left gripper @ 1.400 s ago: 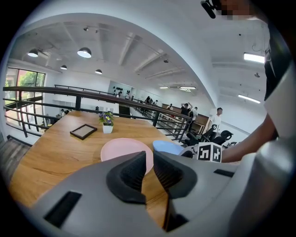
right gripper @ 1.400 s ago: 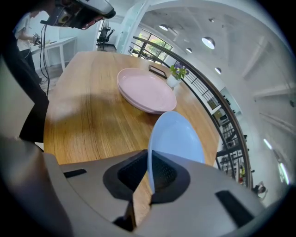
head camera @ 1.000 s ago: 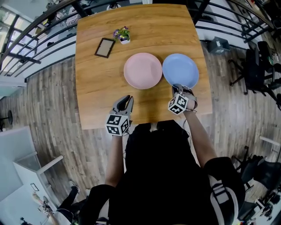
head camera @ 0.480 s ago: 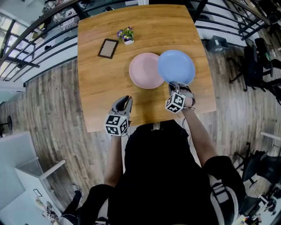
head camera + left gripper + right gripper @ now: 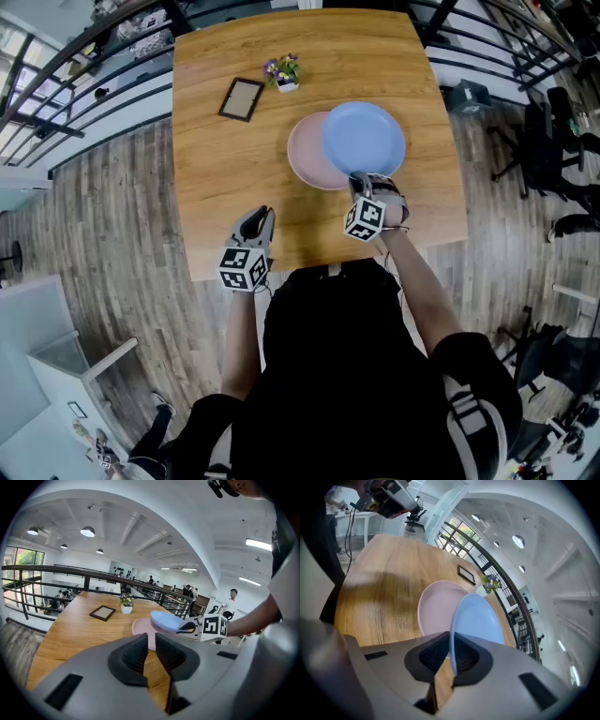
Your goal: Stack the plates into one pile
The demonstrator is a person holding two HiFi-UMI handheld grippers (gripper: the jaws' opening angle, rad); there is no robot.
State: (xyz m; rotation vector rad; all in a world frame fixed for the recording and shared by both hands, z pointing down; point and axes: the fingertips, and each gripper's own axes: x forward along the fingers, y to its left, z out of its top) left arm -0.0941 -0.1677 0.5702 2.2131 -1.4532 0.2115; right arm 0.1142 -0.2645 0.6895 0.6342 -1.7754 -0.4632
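currently my right tool point(image 5: 360, 180) is clenched on the near rim of the blue plate point(image 5: 364, 138). that plate hangs lifted over the right part of the pink plate point(image 5: 305, 155) and covers that side of it. the pink plate lies flat on the bench point(image 5: 216, 178). my left tool point(image 5: 262, 215) sits nearer me and left of the pink plate, well apart from it, its jaws a narrow slit apart with nothing between them.

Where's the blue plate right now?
Head view, right of centre: the blue plate is gripped by its near rim in the right gripper, over the pink plate.
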